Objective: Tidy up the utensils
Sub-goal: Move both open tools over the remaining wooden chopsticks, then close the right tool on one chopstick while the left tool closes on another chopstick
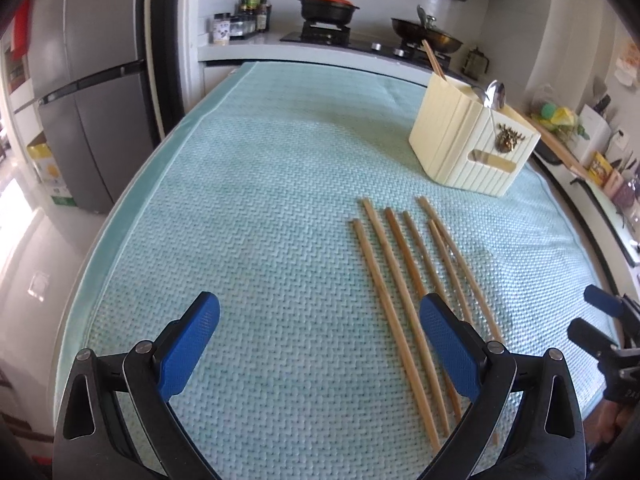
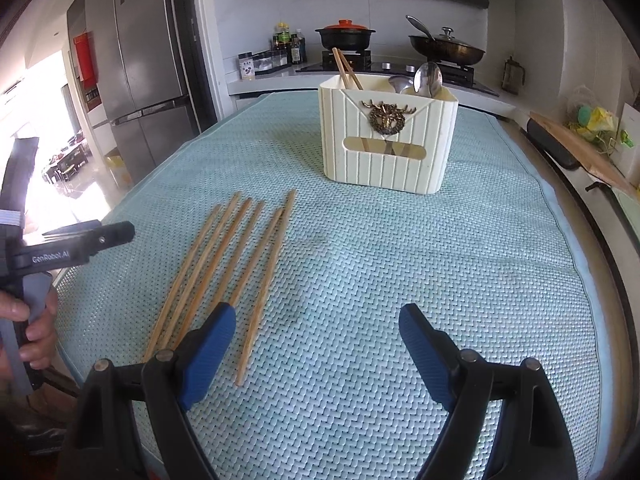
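Note:
Several wooden chopsticks (image 1: pixel 404 296) lie side by side on the teal woven mat (image 1: pixel 260 200); they also show in the right wrist view (image 2: pixel 224 264). A cream utensil holder (image 1: pixel 472 140) stands behind them, holding two chopsticks and metal spoons (image 2: pixel 427 79); it also shows in the right wrist view (image 2: pixel 388 136). My left gripper (image 1: pixel 320 312) is open and empty, its right finger over the near chopstick ends. My right gripper (image 2: pixel 316 320) is open and empty, just right of the chopsticks.
A counter behind the mat carries a stove with a black pot (image 2: pixel 345 36) and a wok (image 2: pixel 446 50), and bottles (image 2: pixel 288 46). A grey fridge (image 2: pixel 136 76) stands at the left. A cluttered shelf (image 2: pixel 592 128) runs along the right.

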`<state>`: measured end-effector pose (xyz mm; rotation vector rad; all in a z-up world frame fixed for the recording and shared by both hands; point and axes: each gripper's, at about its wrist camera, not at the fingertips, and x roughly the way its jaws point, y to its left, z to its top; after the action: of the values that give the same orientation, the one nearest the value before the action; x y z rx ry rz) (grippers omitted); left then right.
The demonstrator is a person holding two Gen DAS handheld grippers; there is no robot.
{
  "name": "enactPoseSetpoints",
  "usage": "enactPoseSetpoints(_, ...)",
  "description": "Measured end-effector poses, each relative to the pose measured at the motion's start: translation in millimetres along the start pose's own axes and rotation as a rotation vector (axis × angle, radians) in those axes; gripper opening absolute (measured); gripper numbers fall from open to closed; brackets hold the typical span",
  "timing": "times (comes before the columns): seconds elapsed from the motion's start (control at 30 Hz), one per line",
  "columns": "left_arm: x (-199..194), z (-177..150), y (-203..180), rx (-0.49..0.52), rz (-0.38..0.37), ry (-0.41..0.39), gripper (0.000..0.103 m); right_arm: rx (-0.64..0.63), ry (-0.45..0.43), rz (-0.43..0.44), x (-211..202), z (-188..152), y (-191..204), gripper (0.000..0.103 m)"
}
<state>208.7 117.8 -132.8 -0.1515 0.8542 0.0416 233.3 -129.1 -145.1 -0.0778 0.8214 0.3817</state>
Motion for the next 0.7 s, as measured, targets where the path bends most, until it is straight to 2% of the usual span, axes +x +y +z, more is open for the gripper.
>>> enactPoseSetpoints(0.07,15.6,4.4,-7.1,0.021,0.026,0.027,0.100,0.025,0.004,0.020,3.6,3.4,-3.2,0.085)
enactPoseSetpoints(0.17,31.9,9.7,-13.3,0.028,0.027,0.056,0.100,0.024,0.013,0.052,11.8,9.9,-0.9,0.085)
enactPoseSetpoints(0.23,39.3,10.8,-16.9,0.040,0.035,0.063,0.100,0.001,0.021,0.075,19.9,15.9,5.5,0.081)
enactPoseSetpoints(0.3,47.0,10.1,-20.0,0.055,0.060,0.075,0.100,-0.032,0.030,0.101,30.5,22.8,13.6,0.062)
enactPoseSetpoints(0.47,61.0,8.5,-23.1,0.088,0.100,0.109,0.100,-0.122,0.068,0.135,70.3,36.7,33.7,0.040)
enactPoseSetpoints(0.57,67.8,8.5,-23.2,0.108,0.122,0.127,0.100,-0.156,0.119,0.132,100.3,41.9,38.5,0.031)
enactPoseSetpoints(0.63,72.3,10.7,-20.9,0.109,0.116,0.137,0.100,-0.165,0.164,0.136,118.0,42.0,38.7,0.023)
enactPoseSetpoints(0.67,73.2,11.5,-19.7,0.104,0.108,0.141,0.100,-0.172,0.158,0.130,121.7,42.8,38.6,0.016)
enactPoseSetpoints(0.7,74.3,12.7,-18.2,0.100,0.102,0.146,0.100,-0.184,0.154,0.120,123.4,45.1,39.4,0.015)
